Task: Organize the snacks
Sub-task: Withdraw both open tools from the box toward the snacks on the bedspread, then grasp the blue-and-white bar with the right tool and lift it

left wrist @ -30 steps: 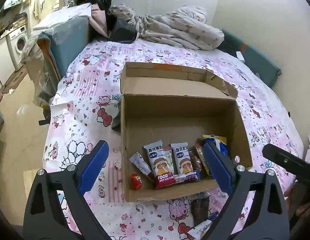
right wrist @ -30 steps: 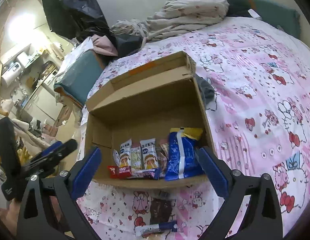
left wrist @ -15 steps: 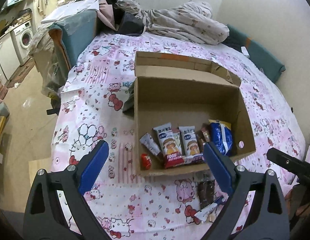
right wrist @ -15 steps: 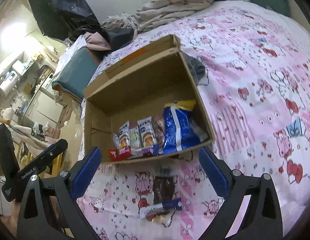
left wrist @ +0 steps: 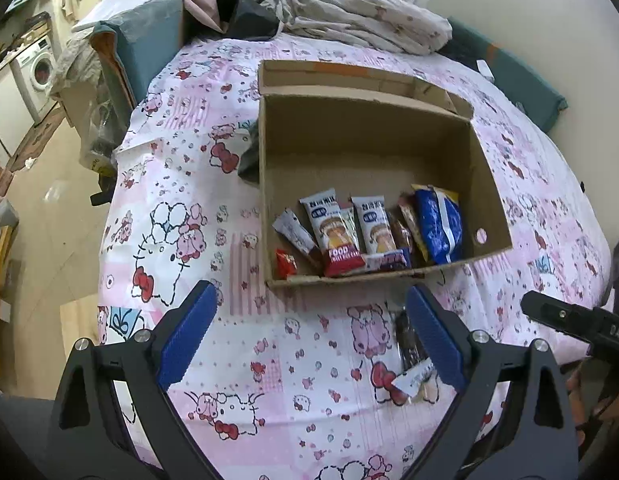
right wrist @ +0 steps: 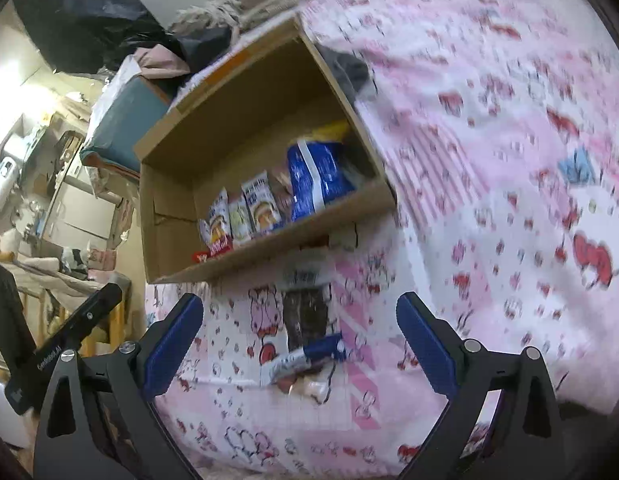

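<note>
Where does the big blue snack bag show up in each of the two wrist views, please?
Left wrist view: the blue snack bag stands right of centre, at the right end of the snack row inside the cardboard box.
Right wrist view: the bag is just above centre, against the box's right wall.
Shared landmark: the dark wrapper lying on the bedsheet just outside the box's near wall.
</note>
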Available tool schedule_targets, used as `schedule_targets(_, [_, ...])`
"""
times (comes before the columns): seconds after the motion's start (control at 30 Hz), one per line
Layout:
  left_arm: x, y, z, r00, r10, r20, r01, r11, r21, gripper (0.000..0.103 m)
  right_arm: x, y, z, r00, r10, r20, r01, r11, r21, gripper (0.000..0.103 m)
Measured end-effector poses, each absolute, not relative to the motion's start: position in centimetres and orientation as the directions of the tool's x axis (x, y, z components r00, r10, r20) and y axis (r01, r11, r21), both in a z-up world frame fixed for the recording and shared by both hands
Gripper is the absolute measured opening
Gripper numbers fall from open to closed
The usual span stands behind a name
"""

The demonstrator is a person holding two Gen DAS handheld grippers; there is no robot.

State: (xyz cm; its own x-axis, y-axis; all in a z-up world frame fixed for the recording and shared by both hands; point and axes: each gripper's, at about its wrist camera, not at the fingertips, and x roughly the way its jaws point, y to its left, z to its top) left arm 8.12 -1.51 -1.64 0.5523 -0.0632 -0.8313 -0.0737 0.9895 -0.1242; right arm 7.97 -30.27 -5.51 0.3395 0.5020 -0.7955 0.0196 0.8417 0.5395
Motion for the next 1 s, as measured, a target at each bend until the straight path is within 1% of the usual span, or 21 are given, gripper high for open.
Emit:
schedule_targets(0.13, [7.7, -1.5, -1.7, 0.550, -0.051, -0.833, -0.080, 0.990, -0.114, 0.094, 7.8, -30.3, -7.3, 0.272, 0.512, -0.815, 0.066, 0.835, 0.547, 0.099])
schedule_targets(0.3, [7.9, -1.2, -1.9, 0.528, -0.108, -0.842, -0.067, 0.984, -0.168, 0.094, 7.8, -28.7, -8.9, 0.199, 0.507, -0.839, 0.050, 0.849, 0.525, 0.099])
schedule_targets(0.4, [7.8, -1.2, -1.8, 0.532, -0.092, -0.841, -0.076, 0.985, -0.156, 0.094, 7.8, -27.4, -10.8, 0.114, 0.531, -0.840, 0.078, 0.838, 0.540, 0.097])
schedule_targets(0.43, [7.9, -1.1, -1.7, 0.534, -0.090, -0.840, -0.080, 0.984, -0.157, 0.094, 7.8, -27.1, -11.4, 0.089, 0.546, -0.833, 0.099, 0.828, 0.553, 0.090])
schedule_targets(0.5, [7.9, -1.1, -1.7, 0.536, -0.094, -0.839, -0.085, 0.983, -0.165, 0.094, 7.8, -26.1, -12.8, 0.043, 0.570, -0.821, 0.129, 0.811, 0.570, 0.079])
schedule_targets(0.6, [8.1, -1.2, -1.8, 0.531, -0.100, -0.841, -0.086, 0.981, -0.172, 0.094, 8.3, -24.3, -13.8, 0.012, 0.531, -0.848, 0.108, 0.842, 0.529, 0.075])
schedule_targets(0.7, [8.1, -1.2, -1.9, 0.532, -0.095, -0.841, -0.086, 0.982, -0.165, 0.094, 8.7, -22.7, -14.3, -0.012, 0.483, -0.876, 0.054, 0.875, 0.481, 0.065])
schedule_targets(0.73, [8.1, -1.1, -1.9, 0.532, -0.093, -0.842, -0.086, 0.983, -0.163, 0.094, 8.6, -22.2, -14.4, -0.020, 0.458, -0.889, 0.022, 0.889, 0.457, 0.049])
schedule_targets(0.77, [8.1, -1.1, -2.0, 0.530, -0.092, -0.843, -0.087, 0.983, -0.161, 0.094, 8.4, -21.9, -14.5, -0.026, 0.427, -0.904, -0.011, 0.904, 0.427, 0.026])
schedule_targets(0.8, [8.1, -1.0, -2.1, 0.528, -0.091, -0.844, -0.089, 0.983, -0.161, 0.094, 8.2, -21.9, -14.4, -0.025, 0.414, -0.910, -0.033, 0.910, 0.414, 0.017])
schedule_targets(0.93, [8.2, -0.8, -2.6, 0.506, -0.109, -0.855, -0.091, 0.980, -0.178, 0.094, 7.4, -23.7, -13.0, 0.030, 0.443, -0.896, -0.028, 0.896, 0.442, 0.017])
schedule_targets(1.0, [8.2, -0.9, -3.2, 0.485, -0.117, -0.867, -0.091, 0.979, -0.184, 0.094, 7.0, -25.6, -11.4, 0.093, 0.469, -0.878, -0.004, 0.882, 0.470, 0.017])
